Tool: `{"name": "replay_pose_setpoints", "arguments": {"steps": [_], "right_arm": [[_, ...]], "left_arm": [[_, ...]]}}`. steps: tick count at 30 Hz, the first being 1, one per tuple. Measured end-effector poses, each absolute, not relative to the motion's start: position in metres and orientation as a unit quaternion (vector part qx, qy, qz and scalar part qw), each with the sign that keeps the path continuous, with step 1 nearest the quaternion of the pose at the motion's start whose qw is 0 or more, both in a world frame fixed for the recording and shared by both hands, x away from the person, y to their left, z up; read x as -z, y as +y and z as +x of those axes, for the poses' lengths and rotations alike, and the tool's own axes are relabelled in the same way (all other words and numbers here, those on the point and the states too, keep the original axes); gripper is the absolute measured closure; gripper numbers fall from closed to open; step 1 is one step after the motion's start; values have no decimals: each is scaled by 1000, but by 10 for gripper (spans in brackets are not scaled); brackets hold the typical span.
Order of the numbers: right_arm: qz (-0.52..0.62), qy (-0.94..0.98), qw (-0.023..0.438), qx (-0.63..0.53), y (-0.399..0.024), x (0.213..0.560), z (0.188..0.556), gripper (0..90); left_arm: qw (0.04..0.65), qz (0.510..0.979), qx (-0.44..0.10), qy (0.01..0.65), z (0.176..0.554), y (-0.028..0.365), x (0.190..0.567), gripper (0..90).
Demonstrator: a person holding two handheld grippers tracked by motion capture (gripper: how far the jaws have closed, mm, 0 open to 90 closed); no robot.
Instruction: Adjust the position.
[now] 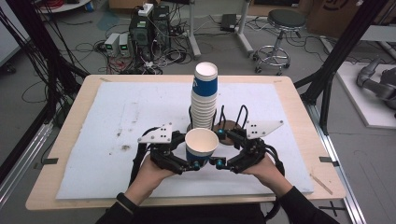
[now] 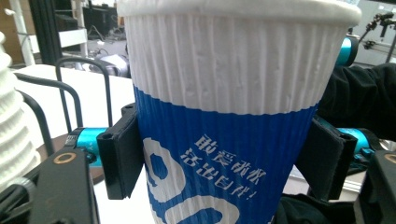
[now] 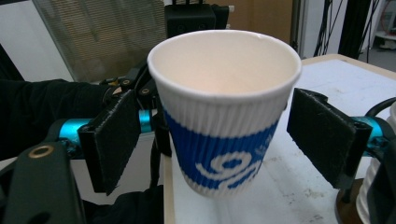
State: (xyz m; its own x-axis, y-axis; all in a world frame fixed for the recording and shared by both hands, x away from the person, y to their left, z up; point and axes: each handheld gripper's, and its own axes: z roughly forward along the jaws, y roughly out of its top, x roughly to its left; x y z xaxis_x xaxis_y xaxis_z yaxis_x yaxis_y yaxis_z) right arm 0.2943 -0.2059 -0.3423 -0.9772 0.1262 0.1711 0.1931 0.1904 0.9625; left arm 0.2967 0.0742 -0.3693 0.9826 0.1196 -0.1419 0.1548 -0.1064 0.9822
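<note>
A white and blue ribbed paper cup (image 1: 201, 147) stands upright just above the white mat, empty inside. My left gripper (image 1: 189, 152) is shut on it: in the left gripper view both black pads (image 2: 122, 156) press the blue band of the cup (image 2: 224, 93). My right gripper (image 1: 220, 148) comes in from the right, open. In the right gripper view the cup (image 3: 224, 121) sits between the right gripper (image 3: 219, 137) jaws, with a gap on each side of it. Behind it, a tall stack of like cups (image 1: 204, 95) stands in a black wire holder (image 1: 243, 116).
A white foam mat (image 1: 116, 121) covers most of the wooden table (image 1: 70, 116). The stack (image 2: 11, 121) and holder wires (image 2: 84, 88) stand close behind the grippers. Beyond the far edge are computers (image 1: 149, 28), cables and a stool (image 1: 280, 28). Black frame posts (image 1: 343, 46) flank the table.
</note>
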Motion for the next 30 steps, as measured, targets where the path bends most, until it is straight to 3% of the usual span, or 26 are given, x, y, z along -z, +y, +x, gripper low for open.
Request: {"name": "replay_pose_setpoints", "arguments": {"steps": [16,30], "right_arm": [[-111,-785,4,610,-210,350,298,180],[-113,-790,4,602,-197,364,294,180]], "left_arm": [[699,708,-3,105,295,86,358,257],[702,704,-7,104,291,80,358,257]]}}
